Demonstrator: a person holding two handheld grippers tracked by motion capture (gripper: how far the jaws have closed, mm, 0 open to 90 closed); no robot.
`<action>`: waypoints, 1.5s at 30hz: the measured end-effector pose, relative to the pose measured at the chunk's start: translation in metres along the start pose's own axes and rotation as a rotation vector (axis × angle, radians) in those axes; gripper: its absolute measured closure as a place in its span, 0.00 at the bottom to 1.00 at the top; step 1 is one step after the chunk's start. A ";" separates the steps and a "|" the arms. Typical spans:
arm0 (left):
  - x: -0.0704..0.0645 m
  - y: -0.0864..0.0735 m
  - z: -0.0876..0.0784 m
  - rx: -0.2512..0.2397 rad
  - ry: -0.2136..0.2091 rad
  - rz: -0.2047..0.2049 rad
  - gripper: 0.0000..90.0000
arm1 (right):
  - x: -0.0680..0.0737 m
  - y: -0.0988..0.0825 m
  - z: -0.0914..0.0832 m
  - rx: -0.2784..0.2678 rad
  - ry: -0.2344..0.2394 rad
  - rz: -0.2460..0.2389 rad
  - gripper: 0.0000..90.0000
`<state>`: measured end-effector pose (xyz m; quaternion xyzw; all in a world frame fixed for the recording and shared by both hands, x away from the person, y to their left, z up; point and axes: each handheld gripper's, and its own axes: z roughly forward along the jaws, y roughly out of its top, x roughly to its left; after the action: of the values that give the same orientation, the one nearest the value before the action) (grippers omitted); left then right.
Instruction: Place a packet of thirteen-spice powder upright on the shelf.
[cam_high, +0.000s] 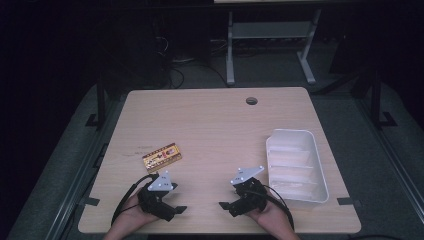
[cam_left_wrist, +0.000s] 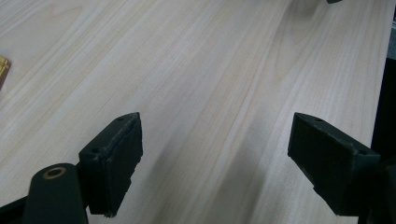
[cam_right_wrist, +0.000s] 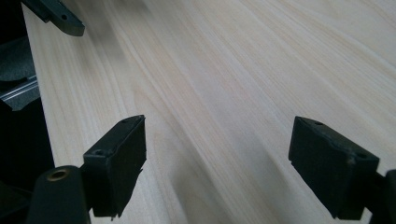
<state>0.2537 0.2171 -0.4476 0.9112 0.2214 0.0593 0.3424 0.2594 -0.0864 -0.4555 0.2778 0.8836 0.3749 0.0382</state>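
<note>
Two hand-held grippers rest near the front edge of a pale wooden table (cam_high: 215, 125) — both empty.

The left gripper (cam_left_wrist: 215, 163) and the right gripper (cam_right_wrist: 217, 165) each have their jaws spread wide with nothing but bare wood between them. A yellow-and-brown flat box (cam_high: 161, 156) lies just beyond the left gripper; a white plastic tray (cam_high: 320, 165) — long, ribbed inside — sits at the table's right side, just beside the right gripper.
</note>
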 end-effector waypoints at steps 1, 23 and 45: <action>0.000 0.000 0.000 -0.002 0.002 0.000 0.20 | 0.000 0.000 0.000 0.001 0.001 0.000 0.21; 0.018 -0.003 -0.017 -0.033 0.056 -0.029 0.20 | 0.002 0.000 0.002 0.012 -0.005 -0.013 0.20; 0.060 -0.001 -0.040 -0.026 0.137 -0.070 0.19 | 0.004 0.000 0.003 0.027 -0.001 -0.018 0.20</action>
<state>0.2961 0.2685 -0.4205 0.8922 0.2751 0.1124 0.3401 0.2570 -0.0826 -0.4572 0.2704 0.8911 0.3623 0.0382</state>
